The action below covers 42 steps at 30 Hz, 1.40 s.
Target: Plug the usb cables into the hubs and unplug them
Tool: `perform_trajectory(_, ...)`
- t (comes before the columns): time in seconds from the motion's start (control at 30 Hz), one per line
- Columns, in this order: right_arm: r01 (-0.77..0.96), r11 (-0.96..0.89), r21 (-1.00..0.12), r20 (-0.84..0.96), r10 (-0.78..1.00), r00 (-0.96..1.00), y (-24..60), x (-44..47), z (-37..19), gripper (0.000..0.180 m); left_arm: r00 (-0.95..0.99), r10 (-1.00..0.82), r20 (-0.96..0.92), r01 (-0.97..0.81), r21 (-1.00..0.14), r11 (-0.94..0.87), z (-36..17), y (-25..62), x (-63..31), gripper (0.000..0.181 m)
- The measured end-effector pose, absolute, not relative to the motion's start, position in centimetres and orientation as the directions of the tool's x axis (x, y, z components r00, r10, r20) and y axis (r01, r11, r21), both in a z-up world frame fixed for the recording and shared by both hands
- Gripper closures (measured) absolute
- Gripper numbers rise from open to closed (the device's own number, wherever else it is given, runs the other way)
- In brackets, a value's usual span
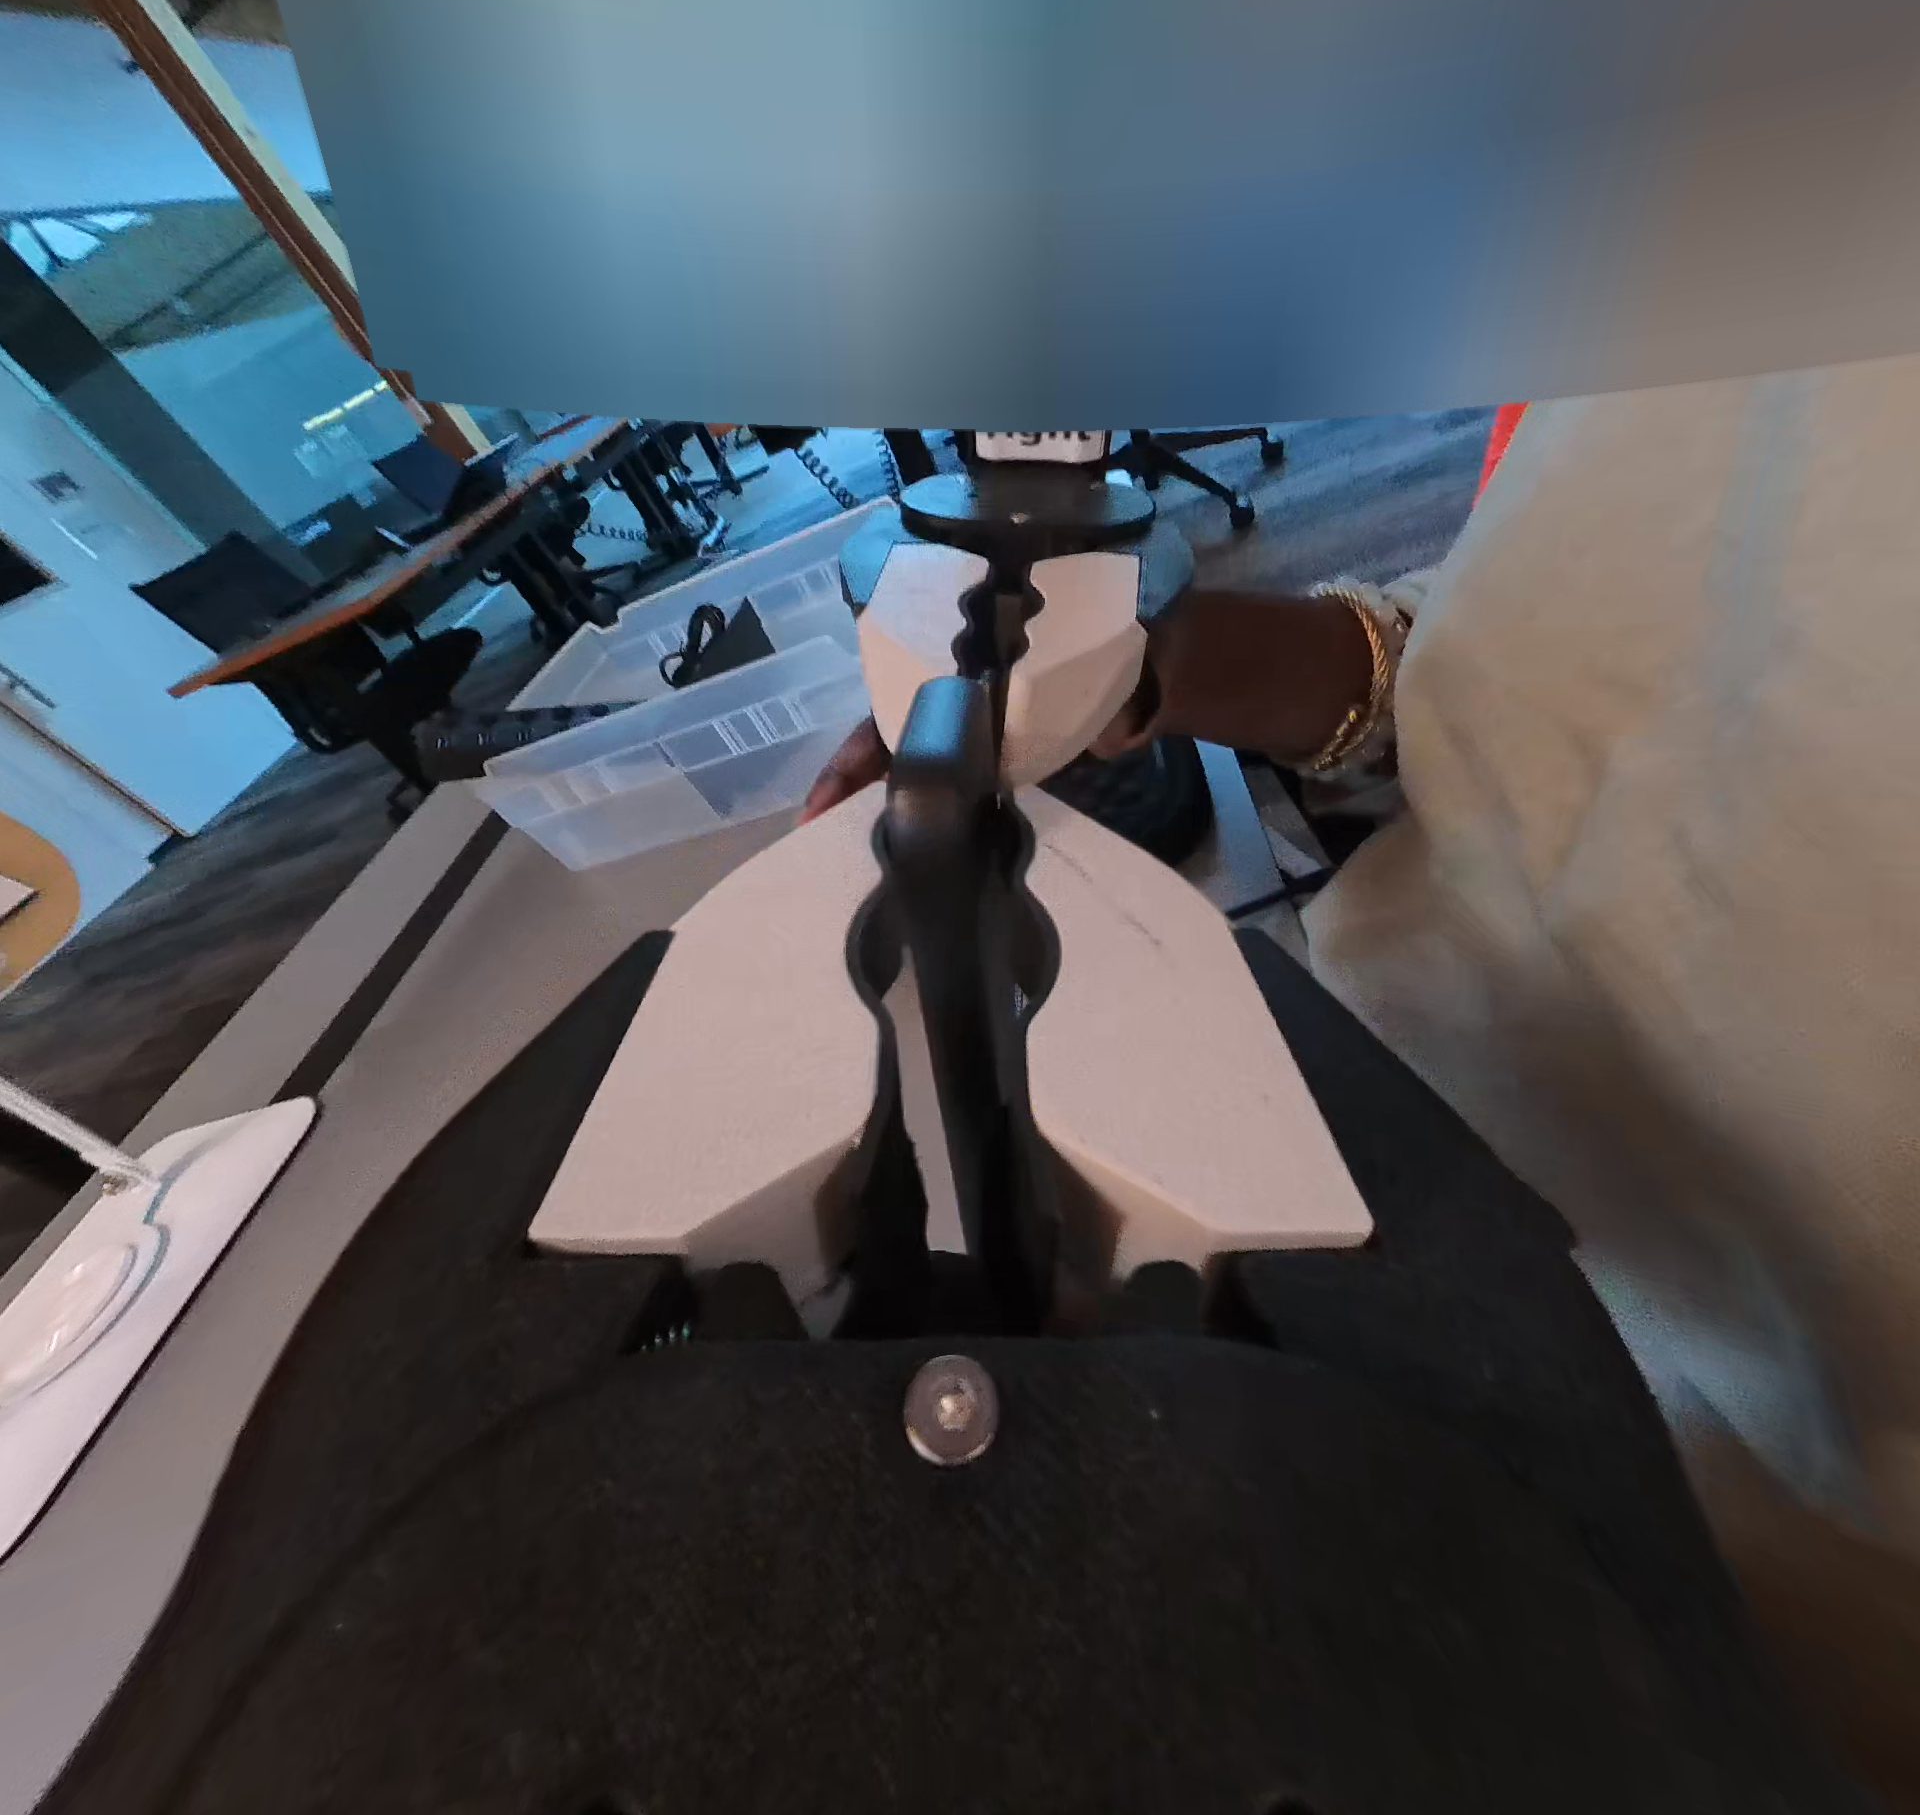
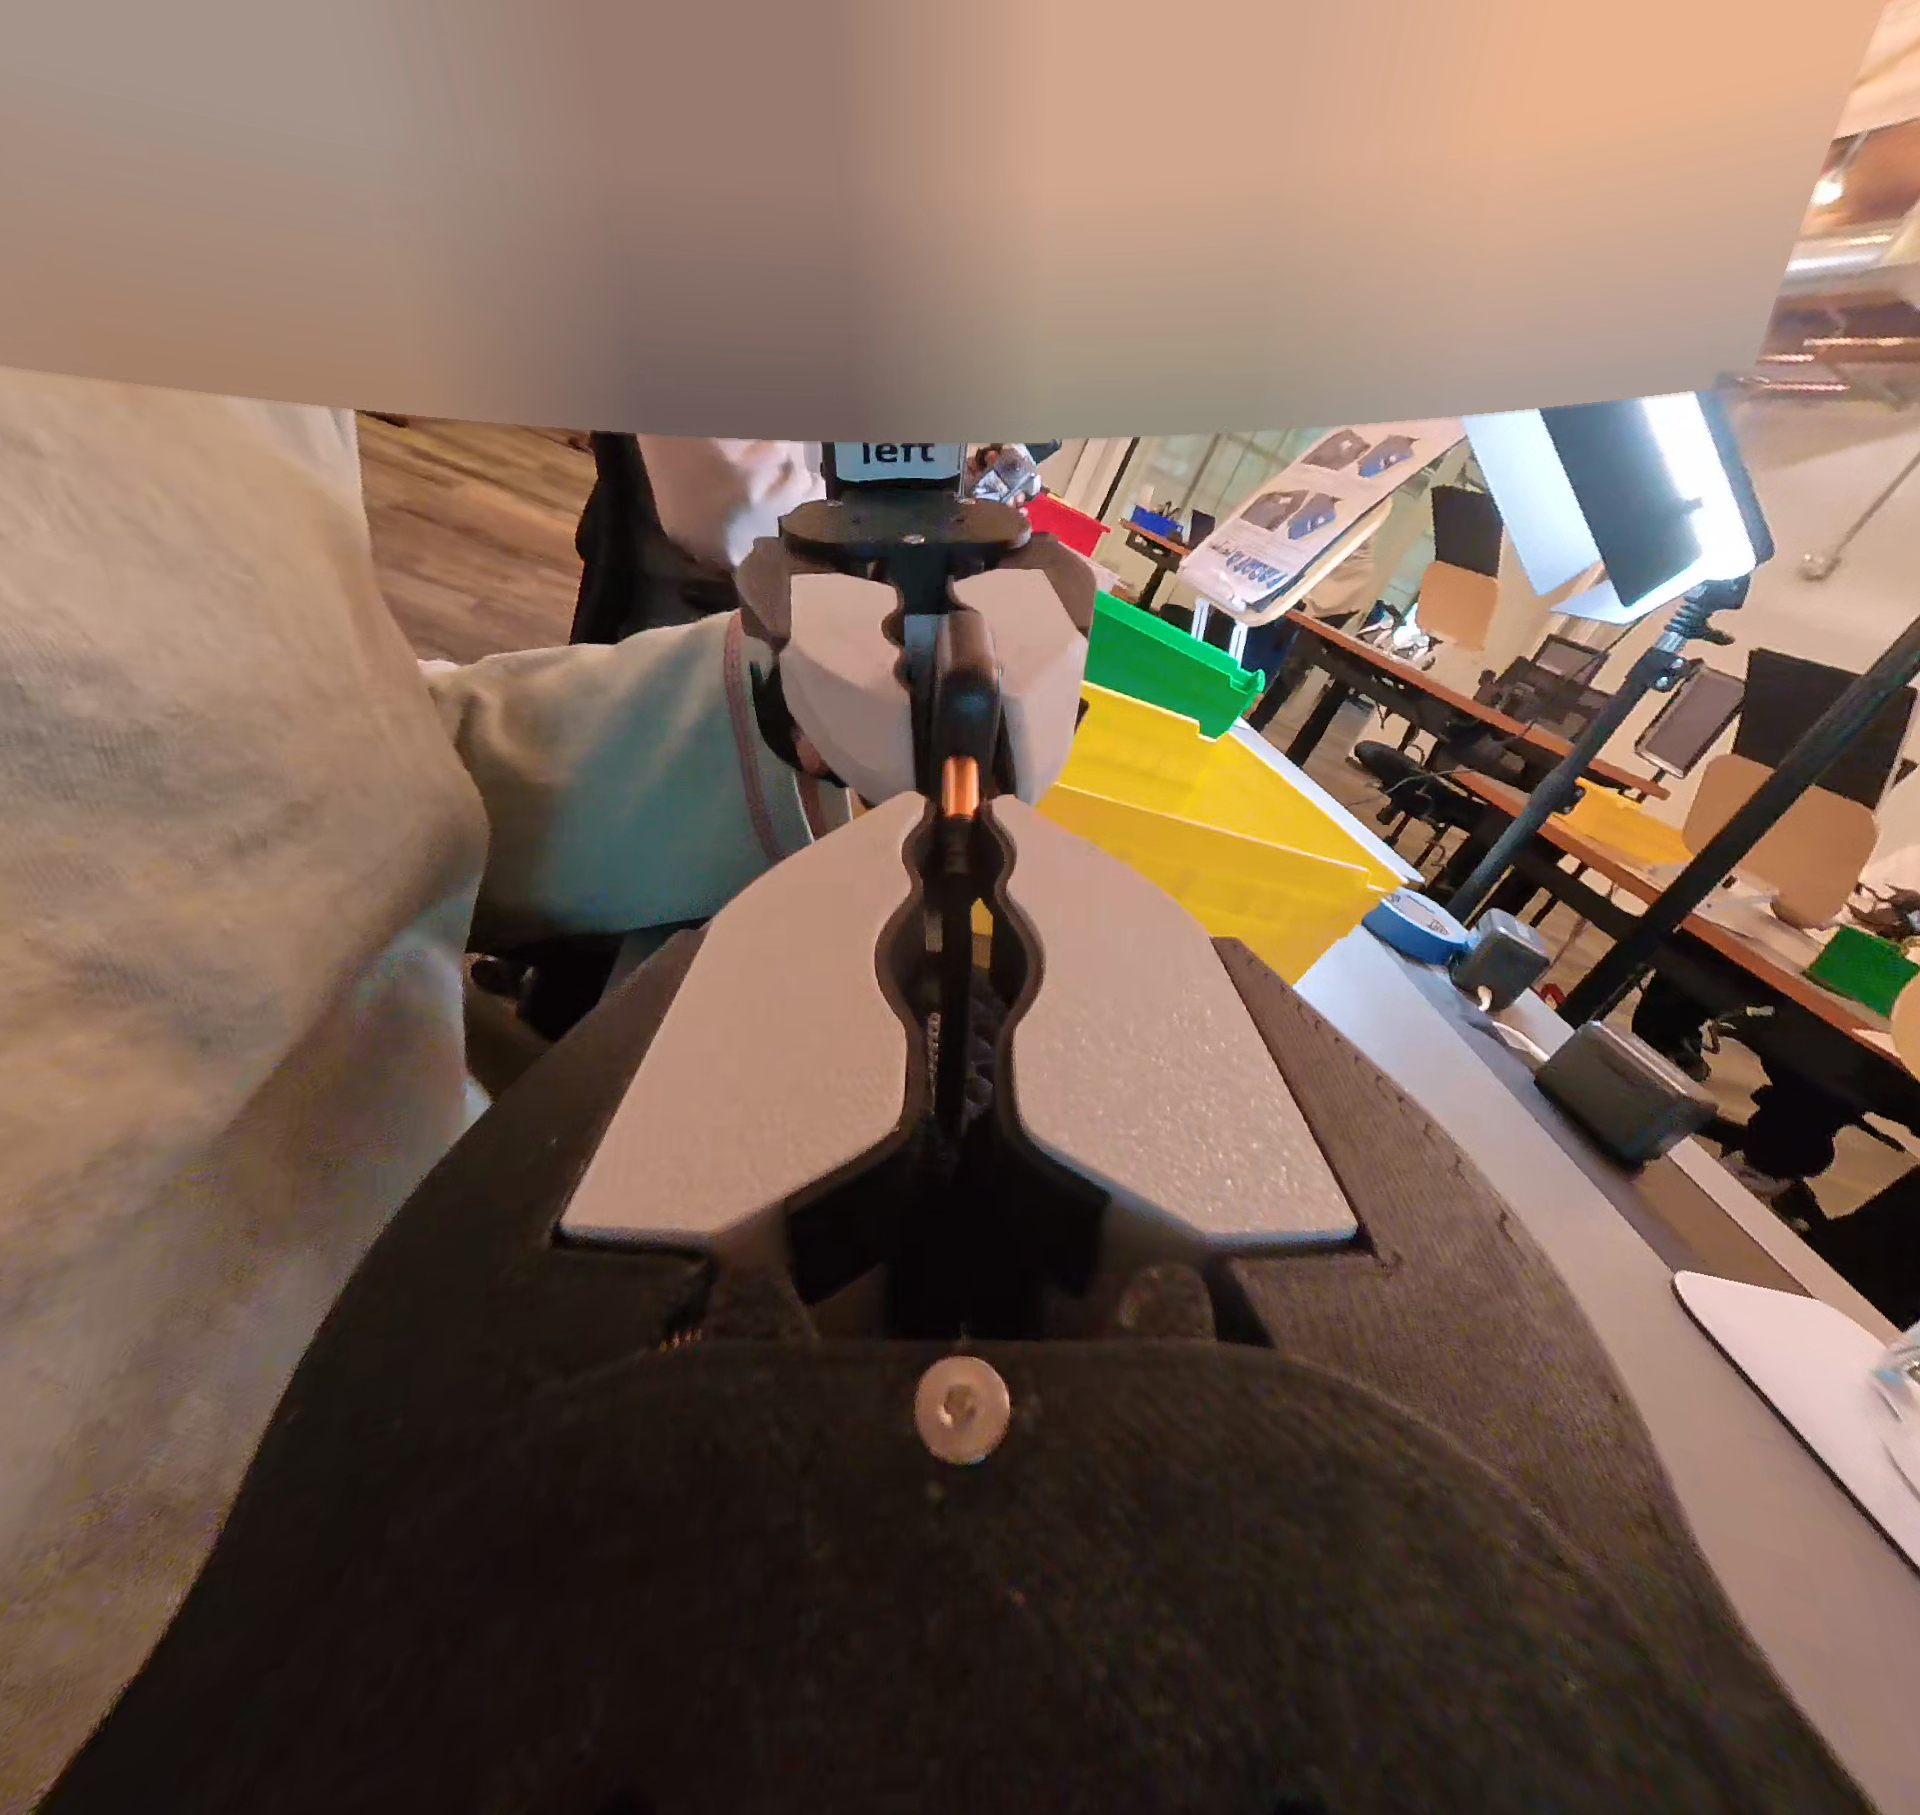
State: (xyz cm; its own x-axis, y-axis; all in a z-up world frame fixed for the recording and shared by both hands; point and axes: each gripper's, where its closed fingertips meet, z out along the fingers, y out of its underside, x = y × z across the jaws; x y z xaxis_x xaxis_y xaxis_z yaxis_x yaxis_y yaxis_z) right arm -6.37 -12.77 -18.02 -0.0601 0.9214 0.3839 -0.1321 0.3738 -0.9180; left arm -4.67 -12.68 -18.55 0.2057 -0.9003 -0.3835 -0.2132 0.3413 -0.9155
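The two grippers face each other tip to tip above the grey table (image 1: 343, 1069). My left gripper (image 1: 940, 825) is shut on a flat black usb hub (image 1: 938, 747) whose end sticks out past the fingertips; the hub also shows in the right wrist view (image 2: 971, 695). My right gripper (image 2: 956, 815) is shut on a black usb cable plug with an orange metal connector (image 2: 956, 789). The connector's tip meets the hub's end; I cannot tell how deep it sits. The right gripper (image 1: 997, 768) shows opposite in the left wrist view, the left gripper (image 2: 951, 778) in the right wrist view.
A clear plastic bin (image 1: 675, 726) and a black power strip (image 1: 520, 726) lie beyond the left gripper. Yellow (image 2: 1216, 861) and green (image 2: 1153, 664) bins, blue tape (image 2: 1418, 924) and a grey box (image 2: 1621, 1090) sit on the right. The person's cream sleeve (image 1: 1610, 830) is close.
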Motion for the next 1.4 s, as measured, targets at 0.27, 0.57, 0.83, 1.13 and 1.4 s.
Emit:
perform_trajectory(0.27,-0.03,0.482,-0.875,0.483,0.869,-0.105,-13.4,-6.6,-19.0,0.173,0.137,-0.901,-0.411,-0.297,-0.885,0.359,-19.2,-13.7,-5.0,0.168)
perform_trajectory(0.57,-0.222,0.472,-0.853,0.409,0.869,0.278,-7.6,5.8,-12.3,0.173,0.401,-0.815,-0.419,-0.198,-0.908,0.369,-14.8,-12.5,-12.5,0.168)
perform_trajectory(0.83,-0.17,0.744,-0.647,0.386,0.511,0.768,-4.2,16.4,-0.3,0.173,0.365,-0.811,-0.457,-0.175,-0.89,0.422,-14.7,-12.7,-10.5,0.168)
perform_trajectory(1.13,0.259,0.831,-0.492,0.508,0.033,0.861,4.9,22.7,2.0,0.173,0.352,-0.812,-0.466,-0.201,-0.885,0.421,-15.3,-12.7,-10.6,0.168)
perform_trajectory(1.4,0.475,0.747,-0.465,0.734,0.024,0.679,10.9,22.6,-5.8,0.172,0.342,-0.814,-0.469,-0.232,-0.882,0.41,-16.0,-12.3,-10.2,0.168)
